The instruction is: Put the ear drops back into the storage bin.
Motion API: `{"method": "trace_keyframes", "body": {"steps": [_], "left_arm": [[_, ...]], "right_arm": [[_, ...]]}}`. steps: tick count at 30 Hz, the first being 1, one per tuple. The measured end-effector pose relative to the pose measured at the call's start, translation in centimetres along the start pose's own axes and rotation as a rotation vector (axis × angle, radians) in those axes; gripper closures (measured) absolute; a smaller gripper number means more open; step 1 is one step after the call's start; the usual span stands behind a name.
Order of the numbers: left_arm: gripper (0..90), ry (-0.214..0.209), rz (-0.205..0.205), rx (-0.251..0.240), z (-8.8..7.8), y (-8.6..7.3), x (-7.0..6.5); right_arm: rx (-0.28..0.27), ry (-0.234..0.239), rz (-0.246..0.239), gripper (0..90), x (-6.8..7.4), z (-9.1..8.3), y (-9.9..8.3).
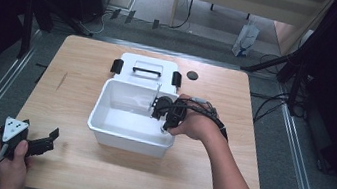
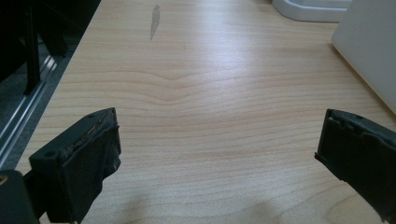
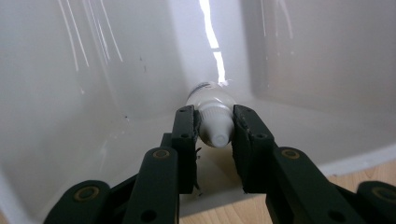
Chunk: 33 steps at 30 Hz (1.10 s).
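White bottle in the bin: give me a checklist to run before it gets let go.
1. Right gripper shut on the white bottle at its cap: ok.
2. Bottle inside the white bin: ok.
3. Bottle resting on the bin floor: cannot tell.
4. Left gripper open, over bare table, apart from the bin: ok.
5. Lid off, lying behind the bin: ok.

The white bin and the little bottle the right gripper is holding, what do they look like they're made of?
White bin: probably glossy moulded plastic; its inner walls throw bright light streaks. Little bottle: seemingly translucent plastic with a matte white ribbed cap, clamped by the right gripper. Table: light wood-grain surface, possibly laminate.
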<state>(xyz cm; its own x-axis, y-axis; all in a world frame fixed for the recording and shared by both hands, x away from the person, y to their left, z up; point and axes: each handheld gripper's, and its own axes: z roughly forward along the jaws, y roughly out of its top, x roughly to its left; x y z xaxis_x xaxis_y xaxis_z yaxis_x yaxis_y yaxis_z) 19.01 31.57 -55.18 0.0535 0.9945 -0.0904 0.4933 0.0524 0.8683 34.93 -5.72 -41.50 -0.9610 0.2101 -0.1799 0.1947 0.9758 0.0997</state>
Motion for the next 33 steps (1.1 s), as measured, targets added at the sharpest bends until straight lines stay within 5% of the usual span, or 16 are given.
{"method": "trace_keyframes", "body": {"steps": [9, 21, 33], "left_arm": [[0.4, 0.001, 0.003, -0.001, 0.0, 0.0, 0.0], [0.4, -0.001, 0.001, -0.001, 0.0, 0.0, 0.0], [0.4, -0.003, 0.0, 0.0, 0.0, 0.0, 0.0]], "right_arm": [[0.017, 0.028, -0.003, 71.8, 0.1, 2.0, 0.1], [0.017, 0.024, 0.008, 71.4, 0.0, 2.0, 0.1], [-0.057, -0.001, 0.065, 51.2, -0.3, 0.5, -0.2]]}}
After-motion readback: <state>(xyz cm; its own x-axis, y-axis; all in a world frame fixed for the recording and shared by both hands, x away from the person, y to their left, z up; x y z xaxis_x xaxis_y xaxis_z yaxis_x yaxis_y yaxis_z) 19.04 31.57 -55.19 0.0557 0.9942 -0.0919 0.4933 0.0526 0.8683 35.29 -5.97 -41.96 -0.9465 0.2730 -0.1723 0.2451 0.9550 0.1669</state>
